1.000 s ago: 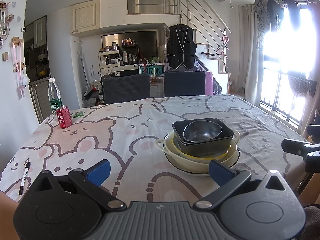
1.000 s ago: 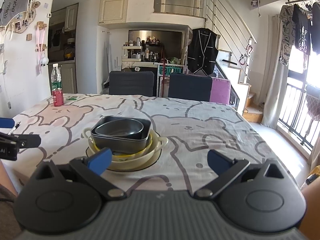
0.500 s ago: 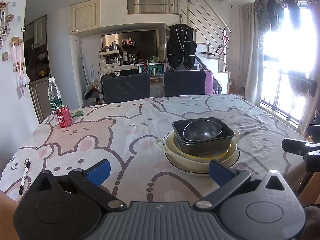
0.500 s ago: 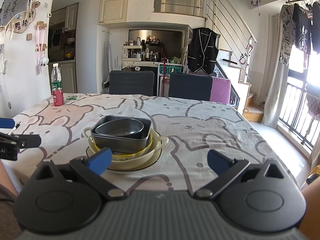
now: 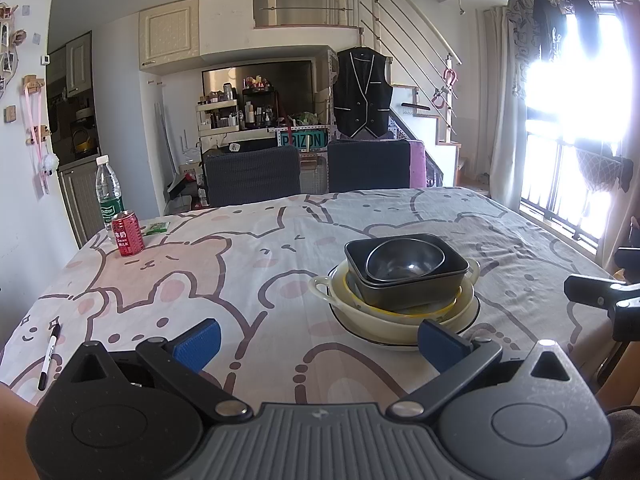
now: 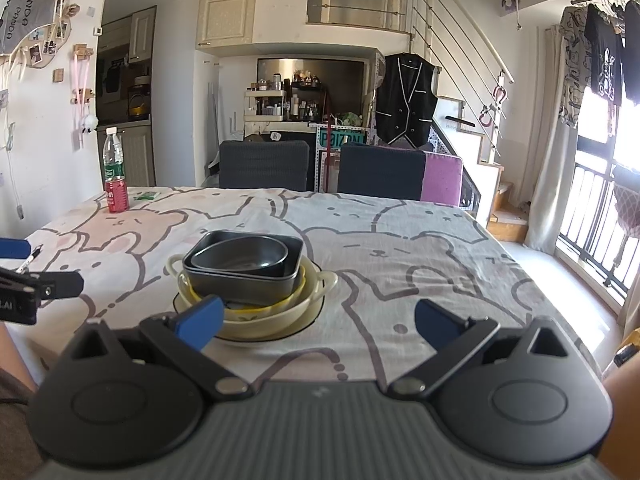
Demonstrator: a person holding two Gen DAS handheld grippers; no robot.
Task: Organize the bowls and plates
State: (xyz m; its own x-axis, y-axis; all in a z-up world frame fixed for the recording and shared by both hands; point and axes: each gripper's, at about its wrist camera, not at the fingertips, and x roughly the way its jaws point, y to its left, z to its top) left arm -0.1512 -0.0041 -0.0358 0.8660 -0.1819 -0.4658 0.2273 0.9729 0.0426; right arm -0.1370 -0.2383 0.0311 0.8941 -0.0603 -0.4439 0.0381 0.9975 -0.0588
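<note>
One stack of dishes stands on the bear-print tablecloth (image 5: 248, 280). A white black-rimmed plate (image 5: 472, 314) is at the bottom, with a cream two-handled bowl (image 5: 322, 284) and a yellow bowl (image 5: 448, 308) on it. A dark square bowl (image 5: 408, 294) tops them and holds a smaller dark round bowl (image 5: 404, 258). The stack also shows in the right wrist view (image 6: 244, 276). My left gripper (image 5: 318, 342) is open and empty, near and left of the stack. My right gripper (image 6: 318, 320) is open and empty, near and right of it.
A red can (image 5: 128, 234) and a water bottle (image 5: 108, 194) stand at the far left corner, with a green packet (image 5: 157, 227) beside them. A marker pen (image 5: 49, 356) lies near the left front edge. Two dark chairs (image 5: 252, 178) stand behind the table.
</note>
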